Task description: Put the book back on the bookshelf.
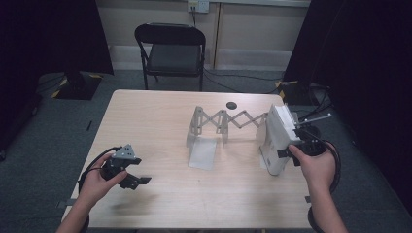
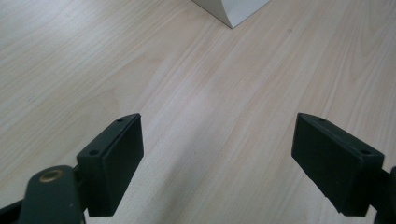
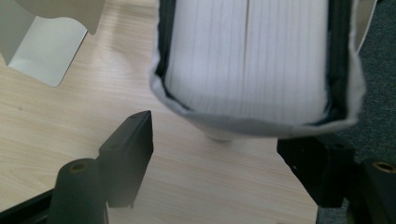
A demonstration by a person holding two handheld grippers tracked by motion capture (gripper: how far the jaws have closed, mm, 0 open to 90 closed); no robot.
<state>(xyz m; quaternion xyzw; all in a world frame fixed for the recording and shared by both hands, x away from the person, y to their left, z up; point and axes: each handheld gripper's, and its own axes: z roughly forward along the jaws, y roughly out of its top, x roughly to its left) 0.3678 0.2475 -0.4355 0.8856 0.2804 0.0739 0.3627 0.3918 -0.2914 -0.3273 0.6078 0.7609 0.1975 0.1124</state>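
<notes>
Standing upright, white book stack (image 1: 278, 138), right gripper (image 3: 215, 140) fingers open below.

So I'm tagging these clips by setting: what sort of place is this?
Probably a lab or studio set up for recording, not a home. A bare wooden table stands on grey carpet between black curtains, with a folding chair and loose cables behind.

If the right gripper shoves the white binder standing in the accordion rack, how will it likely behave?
The white binder stands tall on a narrow base near the table edge, so it probably tips rather than slides. Its packed pages suggest weight. The scissor-link rack looks likely to flex, giving little support.
</notes>
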